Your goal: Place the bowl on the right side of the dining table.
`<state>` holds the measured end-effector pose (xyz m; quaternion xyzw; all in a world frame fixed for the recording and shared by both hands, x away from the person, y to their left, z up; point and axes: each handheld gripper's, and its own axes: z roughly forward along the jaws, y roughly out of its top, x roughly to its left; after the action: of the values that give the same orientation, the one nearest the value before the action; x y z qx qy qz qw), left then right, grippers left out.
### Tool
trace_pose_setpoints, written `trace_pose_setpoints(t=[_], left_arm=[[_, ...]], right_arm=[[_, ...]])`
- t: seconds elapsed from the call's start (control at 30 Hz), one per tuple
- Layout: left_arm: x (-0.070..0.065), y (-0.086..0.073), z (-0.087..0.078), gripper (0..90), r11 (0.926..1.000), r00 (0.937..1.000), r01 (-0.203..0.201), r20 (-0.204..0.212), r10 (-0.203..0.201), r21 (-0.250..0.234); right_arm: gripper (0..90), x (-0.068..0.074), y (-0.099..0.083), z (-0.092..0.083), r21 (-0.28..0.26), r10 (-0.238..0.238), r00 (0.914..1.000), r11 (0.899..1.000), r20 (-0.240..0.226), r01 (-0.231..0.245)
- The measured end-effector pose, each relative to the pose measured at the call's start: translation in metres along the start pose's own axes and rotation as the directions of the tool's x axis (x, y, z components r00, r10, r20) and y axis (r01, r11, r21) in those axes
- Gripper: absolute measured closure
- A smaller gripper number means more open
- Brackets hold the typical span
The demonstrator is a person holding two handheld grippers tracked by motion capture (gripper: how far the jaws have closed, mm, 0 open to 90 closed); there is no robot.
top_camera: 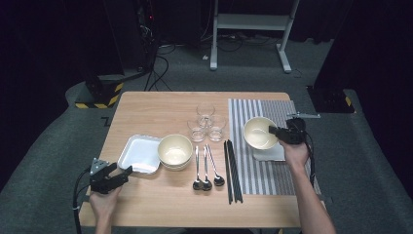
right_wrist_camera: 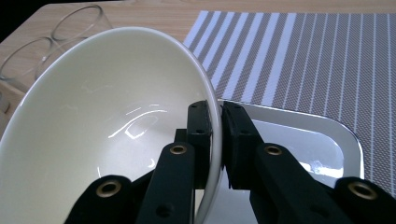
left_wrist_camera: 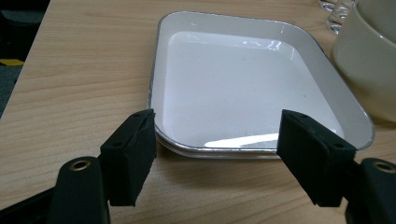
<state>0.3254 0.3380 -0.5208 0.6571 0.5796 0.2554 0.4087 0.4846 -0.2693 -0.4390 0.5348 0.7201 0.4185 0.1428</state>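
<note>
My right gripper (top_camera: 273,130) is shut on the rim of a cream bowl (top_camera: 259,132), with one jaw inside and one outside. It holds the bowl tilted over a small white tray (top_camera: 272,153) on the striped placemat (top_camera: 272,109). In the right gripper view my right gripper (right_wrist_camera: 219,116) pinches the bowl (right_wrist_camera: 107,116) above that tray (right_wrist_camera: 327,135). My left gripper (top_camera: 124,173) stands open at the near left corner of another white tray (top_camera: 141,153). In the left gripper view my left gripper (left_wrist_camera: 217,135) has its jaws spread before that tray's rim (left_wrist_camera: 159,60), touching nothing.
A stack of cream bowls (top_camera: 175,151) sits right of the left tray. Three glasses (top_camera: 206,123) stand behind three spoons (top_camera: 207,168), and black chopsticks (top_camera: 232,170) lie along the placemat's left edge. The table's front edge is close to my left hand.
</note>
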Motion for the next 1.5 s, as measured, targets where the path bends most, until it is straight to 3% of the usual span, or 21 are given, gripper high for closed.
trace_pose_setpoints(t=[0.5,0.97,1.5], left_arm=[[0.0,-0.008,0.001,28.0,1.0,0.9999,-0.003,-0.017,0.003,0.008],[0.001,-0.011,0.003,27.9,0.9995,0.9987,-0.015,-0.049,0.016,0.026],[0.002,-0.01,0.006,23.2,0.9984,0.9996,0.001,-0.029,0.0,0.057]], right_arm=[[82.0,-0.025,-0.016,0.001,0.023,0.054,0.9965,0.998,0.063,-0.056],[81.9,-0.041,-0.028,0.008,0.059,0.101,0.9907,0.993,0.091,-0.106],[82.1,-0.049,-0.036,0.014,0.085,0.126,0.9871,0.987,0.099,-0.134]])
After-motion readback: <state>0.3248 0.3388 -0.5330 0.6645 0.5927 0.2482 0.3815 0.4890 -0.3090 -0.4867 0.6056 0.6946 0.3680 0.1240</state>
